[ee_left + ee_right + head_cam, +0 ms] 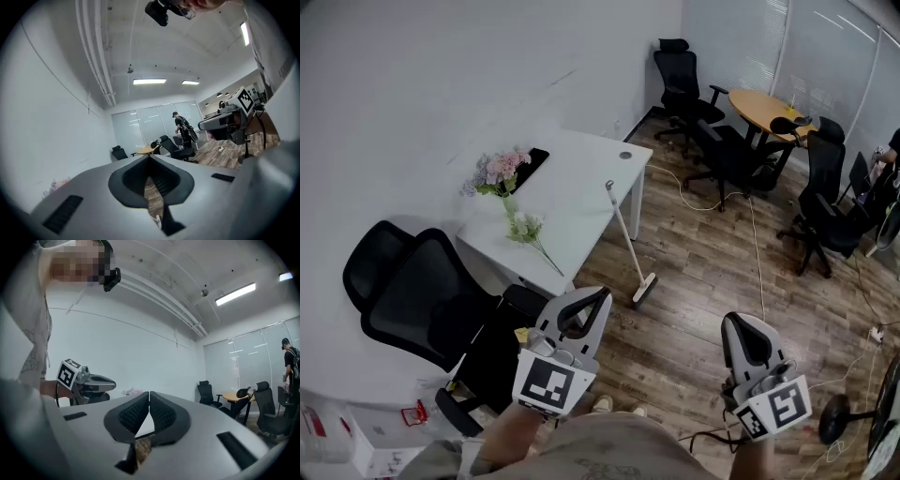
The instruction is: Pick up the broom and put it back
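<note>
While broom (626,242) leans on desk (581,178), well ahead, L tongs (596,298), R tongs (741,324) closed, empty

Left gripper (596,296) pointing level, jaws meeting at tips, gripping nothing. Right gripper (739,321) pointing level alongside, well apart from left, jaws pressing together, gripping nothing.

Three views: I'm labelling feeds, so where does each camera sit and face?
Head view: on the head, steeply down at the broom; left gripper, right gripper show.
Left gripper view: on that gripper, level along its shut jaws, toward the round table.
Right gripper view: likewise, toward the wall.
Both gripper views share the round table.
</note>
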`<state>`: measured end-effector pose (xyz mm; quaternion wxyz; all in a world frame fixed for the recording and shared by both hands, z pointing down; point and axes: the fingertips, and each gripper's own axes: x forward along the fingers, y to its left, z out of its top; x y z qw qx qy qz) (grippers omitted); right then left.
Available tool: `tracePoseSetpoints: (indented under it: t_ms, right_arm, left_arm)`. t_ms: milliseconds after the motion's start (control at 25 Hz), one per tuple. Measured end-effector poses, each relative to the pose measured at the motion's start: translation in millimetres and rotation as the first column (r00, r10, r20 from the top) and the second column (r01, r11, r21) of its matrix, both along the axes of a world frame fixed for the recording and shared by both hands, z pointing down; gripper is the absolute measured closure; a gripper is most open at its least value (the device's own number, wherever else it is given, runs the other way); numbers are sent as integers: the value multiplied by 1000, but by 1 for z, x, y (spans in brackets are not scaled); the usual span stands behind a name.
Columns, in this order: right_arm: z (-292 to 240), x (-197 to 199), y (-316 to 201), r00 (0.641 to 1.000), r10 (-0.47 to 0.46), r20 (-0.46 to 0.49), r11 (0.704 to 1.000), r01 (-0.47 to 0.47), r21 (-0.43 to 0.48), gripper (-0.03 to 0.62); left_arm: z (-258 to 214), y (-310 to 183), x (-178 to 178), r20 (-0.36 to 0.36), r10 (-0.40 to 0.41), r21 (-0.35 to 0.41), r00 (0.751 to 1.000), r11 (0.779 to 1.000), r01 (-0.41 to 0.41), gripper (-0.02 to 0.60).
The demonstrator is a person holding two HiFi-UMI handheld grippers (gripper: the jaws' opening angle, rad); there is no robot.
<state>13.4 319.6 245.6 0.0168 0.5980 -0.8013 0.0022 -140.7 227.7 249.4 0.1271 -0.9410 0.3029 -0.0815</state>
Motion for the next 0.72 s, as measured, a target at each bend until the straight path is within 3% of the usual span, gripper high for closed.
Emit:
tracePoseSetpoints:
  t_ms: [160, 360, 480, 640, 720]
  right_arm:
    - [-1, 8, 2, 1000, 30, 5, 1000, -30, 3, 563]
    - [0, 15, 11, 998, 14, 61, 1000, -15, 22, 563]
    - [5, 19, 14, 997, 2, 71, 1000, -3, 16, 563]
    - [17, 22, 20, 1000, -11, 11, 1000, 11, -15, 560]
    - [20, 23, 25, 999, -31, 27, 999, 32, -15, 485]
  left_arm:
    - [-1, 7, 2, 1, -14, -13, 1000, 1000, 14, 565]
    - [5, 15, 8, -46, -28, -118, 999, 993, 23, 565]
    - [5, 19, 16, -45, -26, -120, 999, 993, 21, 565]
    - [11, 24, 25, -17, -22, -111, 1000, 994, 20, 565]
    - [15, 29, 25, 13, -23, -93, 1000, 995, 24, 565]
